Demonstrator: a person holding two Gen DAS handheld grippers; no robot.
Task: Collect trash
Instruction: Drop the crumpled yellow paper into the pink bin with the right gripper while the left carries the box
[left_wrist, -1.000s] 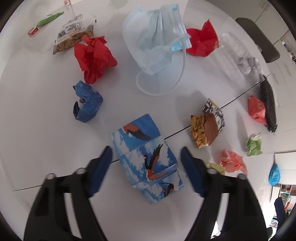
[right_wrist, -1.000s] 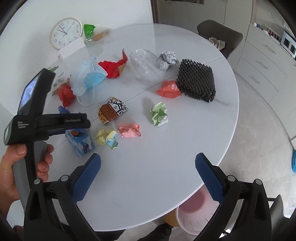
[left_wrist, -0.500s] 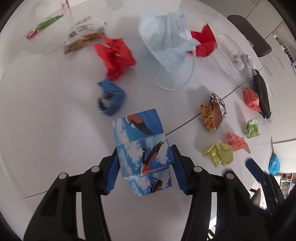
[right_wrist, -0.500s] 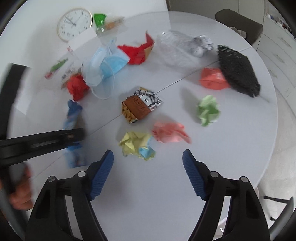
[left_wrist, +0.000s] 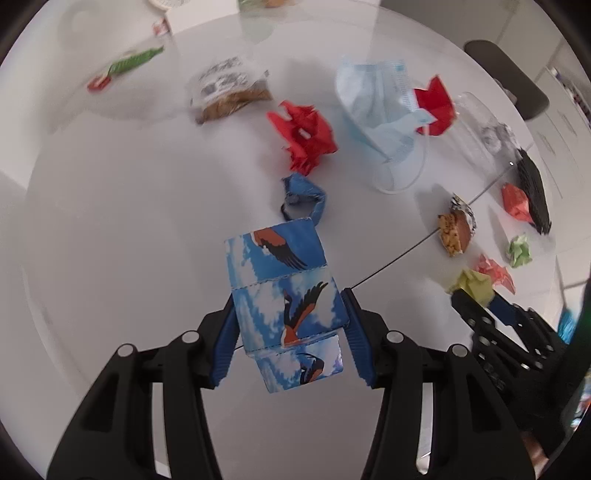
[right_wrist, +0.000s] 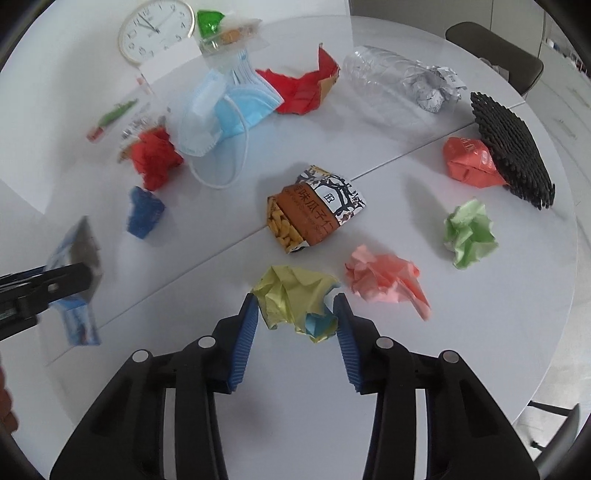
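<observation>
The left gripper (left_wrist: 290, 332), open around it a second ago, now clamps the blue bird-print carton (left_wrist: 286, 295) and carries it above the white table (left_wrist: 110, 240). Meanwhile the right gripper (right_wrist: 295, 317) has closed in on the yellow paper wad (right_wrist: 295, 295), its pads touching both sides, so two pieces look nearly ready for disposal.

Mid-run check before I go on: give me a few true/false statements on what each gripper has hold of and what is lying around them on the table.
1. The left gripper is shut on the blue bird-print carton. True.
2. The right gripper holds the green paper ball. False: its pads flank the yellow paper ball; the green one lies apart on the table.
3. The pink paper ball lies right of the yellow one. True.
4. The snack packet is inside the clear plastic bottle. False: it lies by itself on the table.
</observation>
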